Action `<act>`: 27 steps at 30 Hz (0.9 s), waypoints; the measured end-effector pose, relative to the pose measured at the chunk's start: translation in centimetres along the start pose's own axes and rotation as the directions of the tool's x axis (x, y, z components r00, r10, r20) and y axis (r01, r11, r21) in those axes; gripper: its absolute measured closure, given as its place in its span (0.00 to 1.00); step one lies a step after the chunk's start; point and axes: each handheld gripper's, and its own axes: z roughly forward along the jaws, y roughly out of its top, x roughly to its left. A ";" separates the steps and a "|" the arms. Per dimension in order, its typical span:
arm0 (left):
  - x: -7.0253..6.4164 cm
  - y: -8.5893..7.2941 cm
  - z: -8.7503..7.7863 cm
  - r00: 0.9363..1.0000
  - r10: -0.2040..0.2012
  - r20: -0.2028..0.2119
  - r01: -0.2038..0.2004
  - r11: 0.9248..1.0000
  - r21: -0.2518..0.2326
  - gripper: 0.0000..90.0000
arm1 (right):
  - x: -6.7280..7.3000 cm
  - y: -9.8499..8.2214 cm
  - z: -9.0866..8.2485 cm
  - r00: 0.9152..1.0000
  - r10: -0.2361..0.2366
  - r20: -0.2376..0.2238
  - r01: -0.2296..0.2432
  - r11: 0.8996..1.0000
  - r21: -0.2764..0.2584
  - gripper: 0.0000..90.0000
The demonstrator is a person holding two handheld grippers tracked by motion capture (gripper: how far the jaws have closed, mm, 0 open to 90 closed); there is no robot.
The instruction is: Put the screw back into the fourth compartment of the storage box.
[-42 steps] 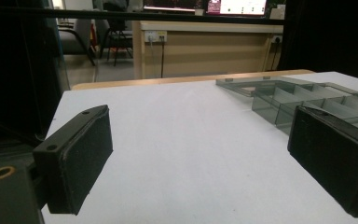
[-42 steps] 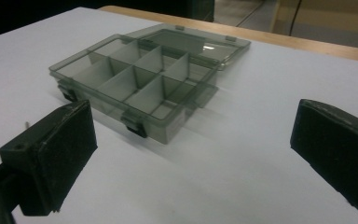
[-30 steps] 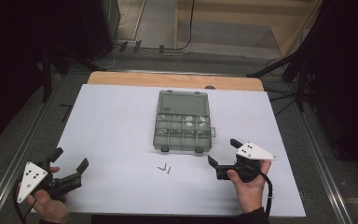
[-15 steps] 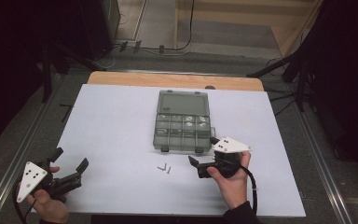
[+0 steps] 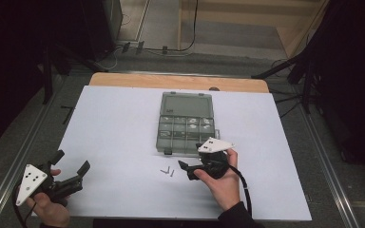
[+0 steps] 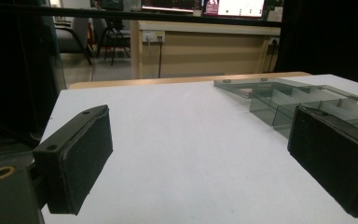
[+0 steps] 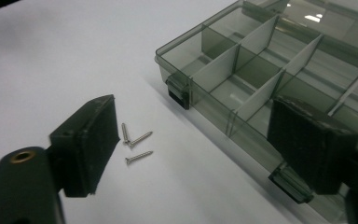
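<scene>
My right hand-held gripper (image 5: pixel 184 170) hovers just beside the three screws (image 7: pixel 134 143) lying on the white bench (image 5: pixel 114 123) near the compartment box (image 5: pixel 185 124); its jaws have just been closing, nothing between them. My left hand-held gripper (image 5: pixel 71 167) gapes wide and empty, well apart.

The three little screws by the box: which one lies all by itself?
The lowest screw in the right gripper view, nearest the camera. The other two screws meet at one end in a V; this one lies apart below them.
</scene>
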 end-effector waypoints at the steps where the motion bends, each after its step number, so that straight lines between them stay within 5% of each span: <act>1: 0.0 0.0 0.0 1.000 -0.003 -0.001 0.003 1.000 -0.001 0.07 | 0.3 0.2 0.5 1.000 0.006 0.008 -0.006 1.000 0.024 0.22; 10: -0.1 0.0 0.1 1.000 -0.006 0.003 0.006 1.000 0.002 0.07 | 1.1 0.5 1.9 1.000 0.005 -0.022 -0.003 0.996 0.090 0.32; 15: -0.1 0.0 0.1 1.000 -0.006 0.003 0.006 1.000 0.002 0.07 | 1.3 0.6 2.4 1.000 -0.010 0.006 0.009 0.993 0.116 0.39; 27: -0.2 0.0 0.1 1.000 -0.005 0.004 0.005 1.000 0.000 0.07 | 0.8 0.9 4.0 0.999 0.036 0.015 -0.039 0.960 0.276 0.51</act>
